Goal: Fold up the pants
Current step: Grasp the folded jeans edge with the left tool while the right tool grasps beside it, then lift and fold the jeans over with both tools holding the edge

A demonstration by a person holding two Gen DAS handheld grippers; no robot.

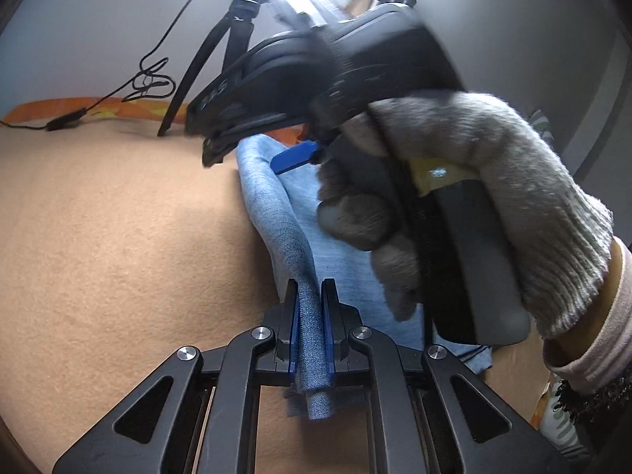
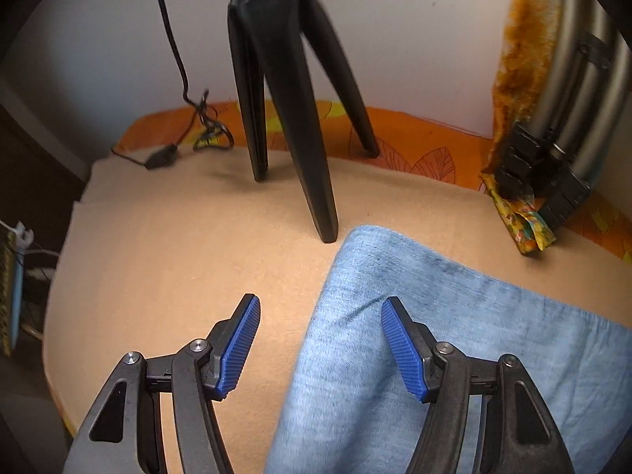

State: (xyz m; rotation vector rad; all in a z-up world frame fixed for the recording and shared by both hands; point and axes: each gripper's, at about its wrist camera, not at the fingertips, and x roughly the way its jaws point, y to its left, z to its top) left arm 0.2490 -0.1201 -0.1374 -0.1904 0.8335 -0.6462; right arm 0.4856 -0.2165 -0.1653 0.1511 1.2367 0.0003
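The light blue pants [image 1: 343,268] lie on a tan blanket [image 1: 118,245]. My left gripper [image 1: 312,300] is shut on a bunched edge of the pants and holds it just above the blanket. In the left wrist view the right gripper [image 1: 296,156] hovers over the far part of the pants, held by a grey-gloved hand [image 1: 493,197]. In the right wrist view the pants [image 2: 454,335] lie flat, and my right gripper [image 2: 320,339] is open above their left edge, holding nothing.
A black tripod [image 2: 288,98] stands on the blanket [image 2: 177,256] just beyond the pants, with a black cable [image 2: 177,63] to its left. An orange patterned sheet [image 2: 426,146] runs along the wall. A metal pole with a black clamp [image 2: 545,173] is at the right.
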